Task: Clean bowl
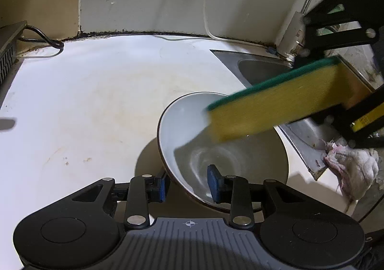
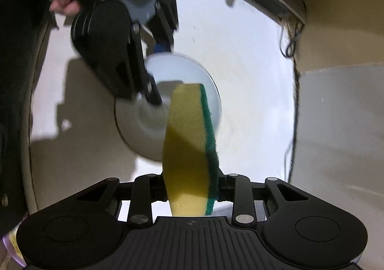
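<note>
L tongs pinch bowl rim; R tongs grip sponge, maybe touching inside

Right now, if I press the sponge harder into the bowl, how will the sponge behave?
The sponge will probably flex: it is soft foam, held only at one end by the right gripper. Its green scouring face should be the firmer, rougher side. The bowl, pinched by its rim in the left gripper, may twist.

— What's the right gripper got?
— A sponge, yellow with a green edge, clamped upright between its fingers, far end at the white bowl
— And the bowl?
— Tilted above the white counter, the left gripper gripping its rim; blurry
</note>
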Tool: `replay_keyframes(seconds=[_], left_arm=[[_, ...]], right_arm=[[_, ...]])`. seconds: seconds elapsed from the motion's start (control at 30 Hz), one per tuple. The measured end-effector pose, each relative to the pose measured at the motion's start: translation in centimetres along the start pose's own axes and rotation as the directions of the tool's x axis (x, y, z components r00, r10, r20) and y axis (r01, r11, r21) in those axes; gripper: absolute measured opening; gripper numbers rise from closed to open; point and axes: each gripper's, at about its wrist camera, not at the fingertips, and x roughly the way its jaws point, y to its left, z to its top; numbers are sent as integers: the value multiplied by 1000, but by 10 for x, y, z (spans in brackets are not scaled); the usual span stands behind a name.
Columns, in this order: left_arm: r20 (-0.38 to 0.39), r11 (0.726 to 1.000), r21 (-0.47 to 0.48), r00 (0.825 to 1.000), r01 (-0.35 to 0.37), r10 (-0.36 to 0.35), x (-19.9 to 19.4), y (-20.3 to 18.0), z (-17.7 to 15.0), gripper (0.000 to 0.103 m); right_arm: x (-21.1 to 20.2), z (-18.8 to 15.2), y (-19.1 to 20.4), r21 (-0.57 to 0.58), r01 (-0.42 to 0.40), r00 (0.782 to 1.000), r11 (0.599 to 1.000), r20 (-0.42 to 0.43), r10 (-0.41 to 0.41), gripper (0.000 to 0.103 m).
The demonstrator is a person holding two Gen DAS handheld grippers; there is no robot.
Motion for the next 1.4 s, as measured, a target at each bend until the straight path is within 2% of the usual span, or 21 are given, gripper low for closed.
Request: replay_keyframes(seconds=[0.13,0.23,0.43,0.5,0.57,0.63,0.77,0.8,0.87,0.97,1.03,1.17,1.3,1.4], left_arm=[[-3,1000,4,1000,-7,7,0,-1,0,36],[-7,1000,6,1000,-11,11,2,-1,0,36],[1,998,-1,998,-69,69,11,6,11,36],[4,997,-18,997,-73,73,9,12,15,36],[11,997,-17,997,-80,80,3,15,18,36],[18,997,-21,997,-81,81,-5,17,18,36],[23,996,-44,997,-74,75,-16,18,15,39],[22,996,-52,997,-72,73,-18,17,14,40],[24,995,-67,997,-71,73,-21,15,13,42],[16,994,-83,997,-72,74,-21,11,12,43],[11,993,-85,997,-76,77,-21,8,11,45],[7,993,-79,996,-92,93,-22,4,11,47],[12,991,-78,994,-109,110,-25,2,9,51],[16,990,-79,993,-115,116,-26,0,8,53]], right_arm=[[10,9,12,-12,-35,999,999,24,36,32],[29,11,10,28,-18,999,999,37,17,32],[27,4,-16,255,-22,991,967,133,-13,32],[28,-3,-30,372,-59,982,926,188,-12,32],[24,-13,-34,427,-116,973,897,229,17,32],[21,-32,-39,510,-182,955,841,295,27,32],[15,-66,-42,653,-249,917,715,396,-43,32],[11,-75,-41,678,-262,906,686,417,-66,36],[7,-93,-39,726,-296,880,621,460,-118,43],[3,-119,-27,797,-391,809,461,537,-241,57],[4,-124,-17,803,-433,776,410,563,-283,60],[7,-119,-6,807,-447,757,386,571,-318,60],[-4,-120,7,821,-450,717,352,567,-406,60],[-5,-124,8,831,-445,714,333,554,-428,61]])
